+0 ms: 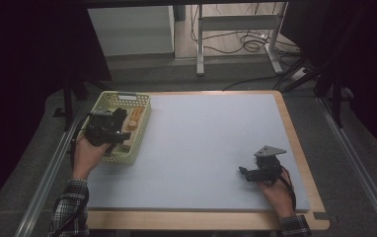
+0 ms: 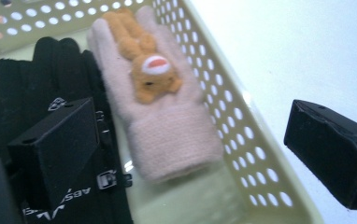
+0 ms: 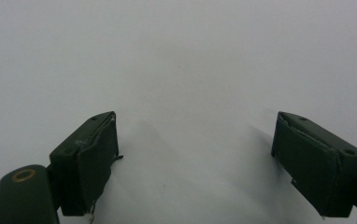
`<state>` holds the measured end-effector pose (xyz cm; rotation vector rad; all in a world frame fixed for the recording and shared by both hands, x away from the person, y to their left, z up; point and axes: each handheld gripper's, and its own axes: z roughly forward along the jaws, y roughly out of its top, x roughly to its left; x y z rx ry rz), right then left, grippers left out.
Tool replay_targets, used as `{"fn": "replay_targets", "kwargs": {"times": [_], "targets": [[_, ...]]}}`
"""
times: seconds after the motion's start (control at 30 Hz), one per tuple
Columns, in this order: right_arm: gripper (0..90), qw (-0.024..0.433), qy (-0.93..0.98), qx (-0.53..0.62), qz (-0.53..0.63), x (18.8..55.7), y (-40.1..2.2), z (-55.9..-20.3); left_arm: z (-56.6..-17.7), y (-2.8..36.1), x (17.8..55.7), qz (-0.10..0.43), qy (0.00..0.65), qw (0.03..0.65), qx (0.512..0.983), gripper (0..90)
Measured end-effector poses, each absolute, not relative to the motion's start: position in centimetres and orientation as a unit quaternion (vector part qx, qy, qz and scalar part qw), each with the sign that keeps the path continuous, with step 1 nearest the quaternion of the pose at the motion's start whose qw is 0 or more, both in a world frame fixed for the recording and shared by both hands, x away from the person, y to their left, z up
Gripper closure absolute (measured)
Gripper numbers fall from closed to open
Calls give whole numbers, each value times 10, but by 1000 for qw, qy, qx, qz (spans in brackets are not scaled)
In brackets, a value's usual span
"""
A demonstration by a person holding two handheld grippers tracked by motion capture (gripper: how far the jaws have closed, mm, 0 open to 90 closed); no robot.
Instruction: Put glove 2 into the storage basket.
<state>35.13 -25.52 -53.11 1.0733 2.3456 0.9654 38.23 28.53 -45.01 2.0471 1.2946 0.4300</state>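
Resting in basket: pink glove (image 2: 167,126), fuzzy knit, plush animal on top.
Black glove (image 2: 32,79): ribbed knit, beside it.
Basket (image 1: 139,136): perforated pale plastic, bench's left edge.
Left gripper (image 2: 190,144): jaws released, straddling basket wall.
Right gripper (image 3: 195,158): jaws released above matte bench (image 1: 211,143).

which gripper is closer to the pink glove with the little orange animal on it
Left. The left gripper hangs over the basket, jaws open and empty right above the pink glove. The right gripper sits far off across the mat, open over bare surface.
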Motion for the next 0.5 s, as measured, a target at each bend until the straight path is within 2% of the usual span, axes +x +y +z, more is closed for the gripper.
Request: {"fn": "replay_targets", "kwargs": {"times": [0.5], "targets": [[146, 193, 836, 382, 344, 351, -255, -531, -450, 253, 368, 156, 447, 362, 803, 26]]}}
